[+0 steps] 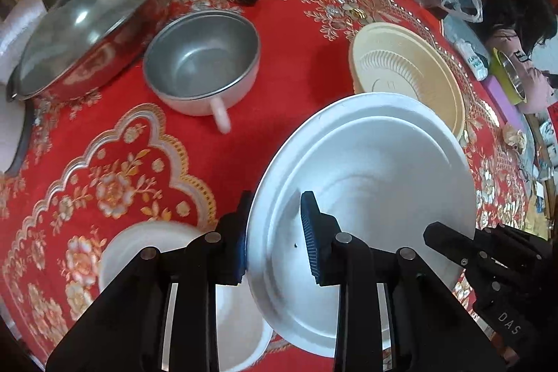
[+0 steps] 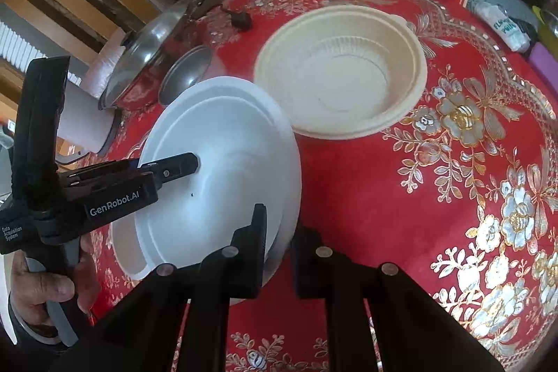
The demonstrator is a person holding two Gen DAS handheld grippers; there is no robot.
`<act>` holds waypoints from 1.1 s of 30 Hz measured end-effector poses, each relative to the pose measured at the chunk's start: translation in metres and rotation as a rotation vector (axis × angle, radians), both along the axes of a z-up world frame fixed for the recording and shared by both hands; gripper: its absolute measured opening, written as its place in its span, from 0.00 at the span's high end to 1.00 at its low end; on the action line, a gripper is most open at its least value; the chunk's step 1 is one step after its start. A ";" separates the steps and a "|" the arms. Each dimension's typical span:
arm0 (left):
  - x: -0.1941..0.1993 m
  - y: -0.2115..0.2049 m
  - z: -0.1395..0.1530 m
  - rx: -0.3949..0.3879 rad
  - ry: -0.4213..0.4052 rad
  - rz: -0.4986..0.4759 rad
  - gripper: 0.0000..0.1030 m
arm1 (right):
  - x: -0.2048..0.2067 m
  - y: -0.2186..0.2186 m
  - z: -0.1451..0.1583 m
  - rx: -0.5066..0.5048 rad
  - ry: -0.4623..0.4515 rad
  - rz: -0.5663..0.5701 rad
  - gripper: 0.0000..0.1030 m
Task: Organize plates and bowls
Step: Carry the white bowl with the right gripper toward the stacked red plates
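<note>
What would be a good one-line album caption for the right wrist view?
Both grippers pinch opposite rims of a white plate beside a cream bowl on red cloth.

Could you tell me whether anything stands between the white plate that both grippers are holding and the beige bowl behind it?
Nothing visible does. The white plate is gripped at its rim by the left gripper and the right gripper, and only bare red tablecloth lies toward the beige bowl. The metal bowl stands off to the side.
</note>
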State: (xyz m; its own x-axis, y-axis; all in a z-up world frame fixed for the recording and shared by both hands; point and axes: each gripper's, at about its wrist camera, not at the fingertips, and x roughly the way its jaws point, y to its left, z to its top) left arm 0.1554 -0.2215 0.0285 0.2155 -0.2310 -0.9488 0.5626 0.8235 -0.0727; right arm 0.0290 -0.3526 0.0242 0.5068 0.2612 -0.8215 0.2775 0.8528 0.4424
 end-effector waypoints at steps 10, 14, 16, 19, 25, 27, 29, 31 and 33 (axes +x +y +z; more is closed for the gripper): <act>-0.021 0.053 0.014 0.007 -0.024 0.116 0.74 | 0.000 0.032 0.019 -0.009 -0.023 0.082 0.90; -0.031 0.083 0.016 0.007 -0.026 0.173 0.74 | 0.003 0.056 0.025 -0.013 -0.028 0.139 0.90; -0.035 0.101 0.017 0.008 -0.025 0.206 0.74 | 0.007 0.068 0.025 -0.012 -0.027 0.166 0.90; -0.042 0.131 0.020 0.011 -0.030 0.259 0.74 | 0.011 0.091 0.026 -0.003 -0.028 0.217 0.90; -0.055 0.199 0.025 0.021 -0.041 0.377 0.74 | 0.022 0.145 0.027 0.006 -0.030 0.333 0.90; -0.059 0.219 0.025 0.026 -0.039 0.415 0.74 | 0.025 0.167 0.028 0.006 -0.032 0.379 0.90; -0.065 0.242 0.025 0.025 -0.036 0.461 0.74 | 0.028 0.191 0.030 0.003 -0.031 0.428 0.90; -0.072 0.267 0.025 0.027 -0.034 0.507 0.74 | 0.031 0.211 0.030 0.002 -0.033 0.468 0.90; -0.077 0.287 0.025 0.032 -0.035 0.542 0.74 | 0.030 0.231 0.031 0.001 -0.033 0.504 0.90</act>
State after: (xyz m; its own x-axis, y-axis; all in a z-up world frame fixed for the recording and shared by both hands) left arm 0.0785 0.0656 0.0539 0.3272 -0.0492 -0.9437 0.0584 0.9978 -0.0318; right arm 0.0585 -0.1215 0.0555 0.3435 0.4808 -0.8067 -0.1834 0.8768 0.4445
